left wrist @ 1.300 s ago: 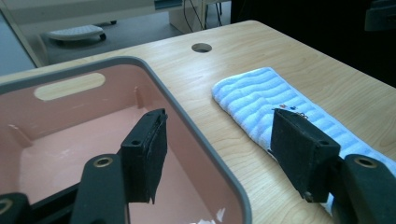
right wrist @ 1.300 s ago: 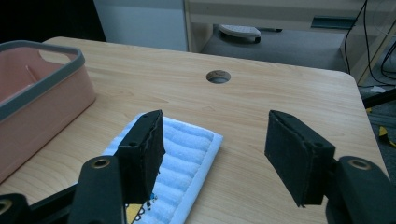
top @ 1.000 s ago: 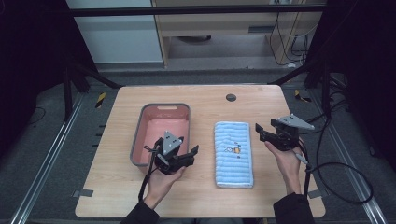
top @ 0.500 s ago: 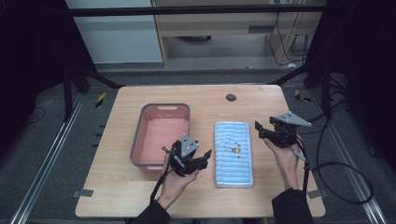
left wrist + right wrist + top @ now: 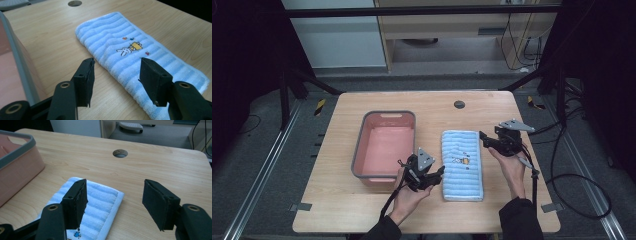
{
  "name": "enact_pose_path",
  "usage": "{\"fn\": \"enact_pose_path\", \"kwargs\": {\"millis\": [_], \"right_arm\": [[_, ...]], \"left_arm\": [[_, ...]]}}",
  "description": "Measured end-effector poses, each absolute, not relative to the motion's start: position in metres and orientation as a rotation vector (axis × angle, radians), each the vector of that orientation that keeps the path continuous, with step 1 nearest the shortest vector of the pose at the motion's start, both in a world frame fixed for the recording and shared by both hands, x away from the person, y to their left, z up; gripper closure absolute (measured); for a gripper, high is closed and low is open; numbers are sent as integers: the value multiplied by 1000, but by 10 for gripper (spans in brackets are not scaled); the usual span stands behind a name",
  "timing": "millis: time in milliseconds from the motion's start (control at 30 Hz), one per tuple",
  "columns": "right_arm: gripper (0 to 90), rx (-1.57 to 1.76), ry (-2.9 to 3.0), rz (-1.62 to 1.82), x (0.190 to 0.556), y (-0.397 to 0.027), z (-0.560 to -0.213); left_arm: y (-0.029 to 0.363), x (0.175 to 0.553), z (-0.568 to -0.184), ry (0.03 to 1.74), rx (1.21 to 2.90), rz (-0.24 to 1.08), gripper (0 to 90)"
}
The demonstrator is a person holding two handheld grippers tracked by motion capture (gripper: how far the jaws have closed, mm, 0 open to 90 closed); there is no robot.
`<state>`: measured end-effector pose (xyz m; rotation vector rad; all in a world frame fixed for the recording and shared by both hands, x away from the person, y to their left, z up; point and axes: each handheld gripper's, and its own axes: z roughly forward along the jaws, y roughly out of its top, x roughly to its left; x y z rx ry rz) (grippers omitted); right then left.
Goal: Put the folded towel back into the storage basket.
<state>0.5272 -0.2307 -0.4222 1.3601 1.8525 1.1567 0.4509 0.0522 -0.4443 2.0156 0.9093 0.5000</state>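
Note:
A folded blue striped towel (image 5: 461, 164) with a small rabbit picture lies flat on the wooden table, right of a pink basin (image 5: 384, 145) with a grey rim. My left gripper (image 5: 439, 173) is open at the towel's near left edge, jaws pointing at it. In the left gripper view the open left gripper (image 5: 117, 61) frames the towel's (image 5: 112, 32) long edge with nothing held. My right gripper (image 5: 483, 136) hovers open at the towel's far right corner. From the right gripper view, that gripper (image 5: 115, 181) stands just above the towel's corner (image 5: 100, 205).
The basin (image 5: 15, 167) holds nothing and sits left of centre. A round cable hole (image 5: 459, 104) is in the table's far middle. Bare wood lies right of the towel and along the front edge. Cables trail off the table's right side.
My left gripper has moved right, from the basin's front rim to the towel's left edge. The right gripper has barely shifted.

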Motion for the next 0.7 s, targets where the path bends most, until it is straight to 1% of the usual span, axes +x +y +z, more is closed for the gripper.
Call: {"fn": "enact_pose_path", "kwargs": {"millis": [267,367,700], "right_arm": [[394,1384,1850,1139,537,-228,-431],[421,1407,1858,1158,540,-228,-436],[460,1432,1918,1119,547,-223,-458]], "left_arm": [[44,452,-458,914,2053,480,487],[41,453,-463,919,2061,466,496],[33,458,-479,944,2079,415,507]]}}
